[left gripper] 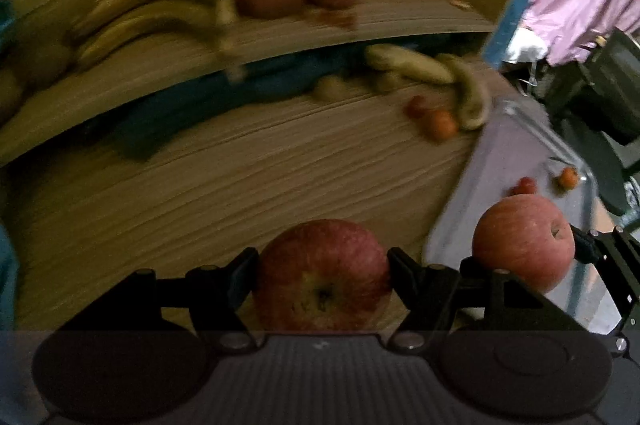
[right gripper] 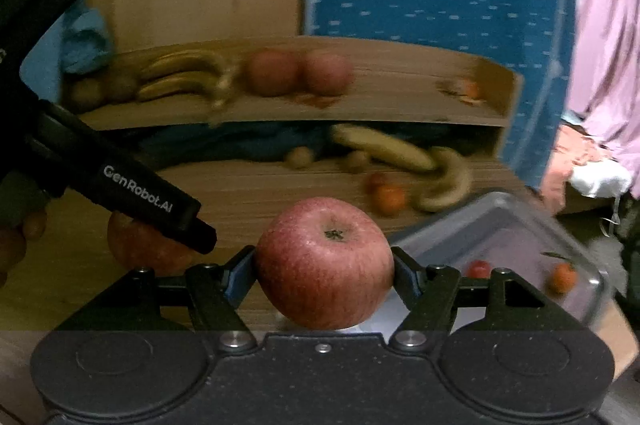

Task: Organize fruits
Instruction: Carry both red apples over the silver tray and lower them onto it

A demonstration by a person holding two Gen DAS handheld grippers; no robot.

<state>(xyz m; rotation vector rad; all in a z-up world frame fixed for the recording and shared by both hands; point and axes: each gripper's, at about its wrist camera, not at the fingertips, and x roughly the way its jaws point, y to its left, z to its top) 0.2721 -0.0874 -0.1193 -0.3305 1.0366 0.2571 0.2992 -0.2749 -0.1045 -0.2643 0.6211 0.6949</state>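
A: Fruits first. What does each claw hold?

B: The left claw (left gripper: pixel 322 275) is clamped on a round red apple with a yellowish patch (left gripper: pixel 323 275), its dimpled end facing the camera, above the wood-grain tabletop (left gripper: pixel 240 185). The right claw (right gripper: pixel 324 267) is clamped on a second round red apple (right gripper: pixel 325 263), its dimpled end tilted up toward 12 o'clock, above the near corner of a shallow grey metal tray (right gripper: pixel 508 221).

A: Any writing?

B: White letters reading "GenRobot.AI" on the left claw's black body, which crosses the right wrist view at 9 o'clock. Nothing else is legible.

A: What lies around them?

B: In the tray, at 3 o'clock of the right claw's apple, sit a small red fruit (right gripper: pixel 479 268) and a small orange one (right gripper: pixel 562 277), apart. On the tabletop beyond, at 1 o'clock, two yellow-green bananas (right gripper: pixel 404 153) lie near small orange fruits (right gripper: pixel 388 199), and two small brown round fruits (right gripper: pixel 301 157) are at 12 o'clock. A raised wooden shelf (right gripper: pixel 400 113) behind carries a bunch of bananas (right gripper: pixel 184 79) at 11 o'clock, lying lengthwise along the shelf, with two reddish apples (right gripper: pixel 300 73) touching side by side, all blurred.

A: Anything in the way?

B: The left claw's body covers part of its own apple in the right wrist view.
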